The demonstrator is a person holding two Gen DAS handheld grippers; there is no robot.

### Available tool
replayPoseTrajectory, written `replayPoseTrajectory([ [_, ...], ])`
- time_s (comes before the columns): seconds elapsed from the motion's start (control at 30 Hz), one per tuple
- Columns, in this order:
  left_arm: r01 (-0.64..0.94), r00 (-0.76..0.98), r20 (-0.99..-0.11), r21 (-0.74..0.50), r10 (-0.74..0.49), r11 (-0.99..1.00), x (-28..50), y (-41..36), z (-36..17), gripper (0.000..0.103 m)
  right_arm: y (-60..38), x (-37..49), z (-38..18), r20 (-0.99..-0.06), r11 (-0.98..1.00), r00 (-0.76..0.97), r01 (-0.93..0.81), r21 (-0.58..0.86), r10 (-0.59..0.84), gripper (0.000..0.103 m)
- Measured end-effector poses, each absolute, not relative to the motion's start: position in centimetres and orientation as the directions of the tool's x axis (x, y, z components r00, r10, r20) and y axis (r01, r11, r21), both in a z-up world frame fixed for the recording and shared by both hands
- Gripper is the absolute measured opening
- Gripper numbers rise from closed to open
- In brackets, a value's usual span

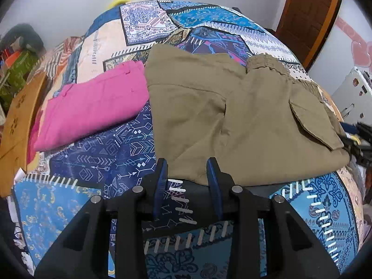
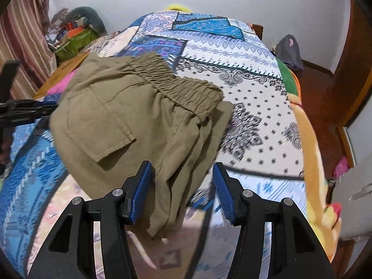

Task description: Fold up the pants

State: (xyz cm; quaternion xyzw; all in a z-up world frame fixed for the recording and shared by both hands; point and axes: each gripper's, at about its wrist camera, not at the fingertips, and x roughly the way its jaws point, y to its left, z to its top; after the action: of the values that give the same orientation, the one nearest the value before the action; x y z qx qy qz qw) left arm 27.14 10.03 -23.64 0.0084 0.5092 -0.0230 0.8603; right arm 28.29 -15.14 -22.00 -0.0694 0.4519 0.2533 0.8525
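Khaki cargo pants (image 1: 234, 116) lie folded on the patterned bedspread (image 1: 97, 158), with a flap pocket and the elastic waistband (image 2: 176, 86) on top. My left gripper (image 1: 187, 164) is open at the pants' near edge, its jaws on either side of the cloth edge, holding nothing. My right gripper (image 2: 182, 167) is open over the pants' (image 2: 130, 121) near corner, its jaws apart with the cloth lying loose between them. The left gripper also shows in the right wrist view (image 2: 25, 110) at the pants' left side.
A folded pink garment (image 1: 93, 107) lies left of the pants. A wooden board (image 1: 18, 125) borders the bed's left side. Clutter and a green box (image 2: 76, 39) sit at the far left. A wooden door (image 1: 311, 11) stands at the right.
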Motion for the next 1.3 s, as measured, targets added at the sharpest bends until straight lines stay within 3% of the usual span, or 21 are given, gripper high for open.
replayPoseTrajectory([
  [0.37,0.023,0.540,-0.842,0.006,-0.007,1.000,27.8,10.9,-22.0,0.036,-10.9,32.6,-15.5,-0.710,0.791,0.516,-0.604,0.095,0.479,0.048],
  [0.67,0.050,0.530,-0.845,-0.050,-0.069,0.998,27.7,10.6,-22.8,0.036,-3.8,37.4,-17.9,-0.786,0.705,0.416,-0.709,0.034,0.457,0.054],
  [0.93,0.073,0.525,-0.850,0.005,-0.034,0.997,28.1,10.1,-24.1,0.043,-1.8,39.1,-20.2,-0.822,0.677,0.347,-0.734,0.062,0.451,0.057],
  [1.2,0.039,0.529,-0.848,0.056,0.027,0.998,28.3,10.6,-24.9,0.045,-1.2,37.1,-20.9,-0.811,0.648,0.432,-0.756,-0.088,0.394,0.040],
  [1.3,0.019,0.529,-0.847,0.065,0.045,0.998,28.2,10.8,-25.0,0.045,-1.3,37.2,-20.9,-0.805,0.646,0.456,-0.753,-0.123,0.379,0.040],
])
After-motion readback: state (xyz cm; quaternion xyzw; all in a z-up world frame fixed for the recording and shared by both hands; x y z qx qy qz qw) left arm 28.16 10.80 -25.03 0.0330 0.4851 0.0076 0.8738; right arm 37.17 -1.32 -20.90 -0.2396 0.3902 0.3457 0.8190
